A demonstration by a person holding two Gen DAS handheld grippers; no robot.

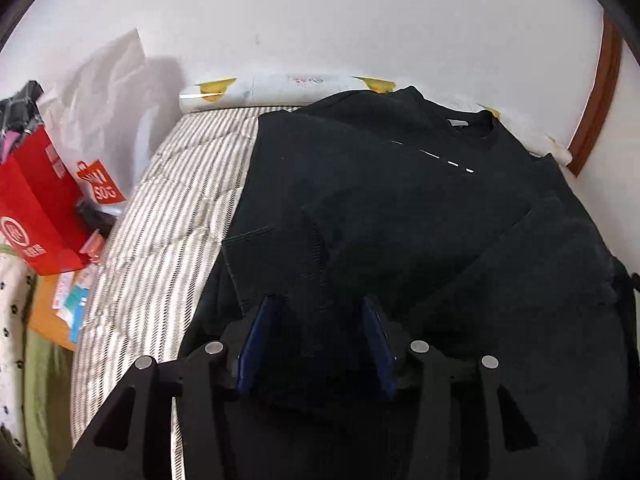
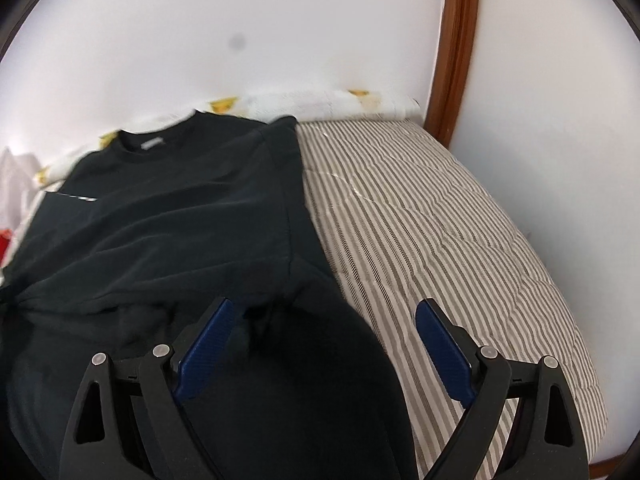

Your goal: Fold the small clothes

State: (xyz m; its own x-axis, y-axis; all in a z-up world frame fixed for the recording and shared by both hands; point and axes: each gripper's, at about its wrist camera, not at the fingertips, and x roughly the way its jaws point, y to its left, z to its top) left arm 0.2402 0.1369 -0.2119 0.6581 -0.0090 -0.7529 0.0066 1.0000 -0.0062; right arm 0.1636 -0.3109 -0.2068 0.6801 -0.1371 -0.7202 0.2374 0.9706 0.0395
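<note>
Lying at the far left beside the bed, a red paper bag [image 1: 38,208] with dark cloth poking from its top, a crumpled white bag [image 1: 108,92] against the wall behind it, an orange-printed bag [image 1: 98,188] just beside it, leaflets [image 1: 72,304] scattered on a wooden surface below. Striped mattress [image 1: 172,208] next, bare along its left strip. Spread flat over the mattress middle, a black T-shirt [image 1: 400,208], collar toward the wall, one side panel folded in over the chest, a short white dashed line across it. Rolled white sheet with yellow patches [image 1: 280,90] wedged between mattress head and wall, touching the shirt's collar end. Left tongs [image 1: 320,304] hovering over the shirt's lower part, blue pads apart, nothing between them but dark cloth beneath. Right tongs [image 2: 328,308] spread wide and released, left pad [image 2: 208,344] over the shirt's right hem area, right pad [image 2: 440,348] over bare striped mattress. Brown wooden frame [image 2: 456,40] rising against the wall at far right.
</note>
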